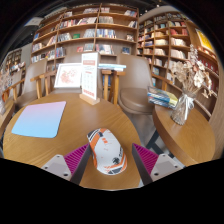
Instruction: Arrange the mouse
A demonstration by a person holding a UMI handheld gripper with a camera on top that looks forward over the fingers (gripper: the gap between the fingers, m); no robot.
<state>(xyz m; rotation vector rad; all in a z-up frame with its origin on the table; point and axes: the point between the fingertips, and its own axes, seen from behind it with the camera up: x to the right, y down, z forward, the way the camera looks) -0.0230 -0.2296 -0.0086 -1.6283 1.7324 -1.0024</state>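
Observation:
A white mouse with orange and dark markings [106, 150] lies on the round wooden table [60, 148], between my two fingers. My gripper [110, 158] is open: the pink pads [77, 157] stand either side of the mouse with a gap of bare table at each side. The mouse rests on the table near its front edge. A light blue mouse mat [40, 118] lies on the table to the left, beyond the fingers.
An upright sign card in a wooden stand [90, 78] stands at the table's far edge. A second table to the right carries a vase of dried flowers [185, 85] and books [161, 98]. Bookshelves [100, 30] line the back wall, with chairs between.

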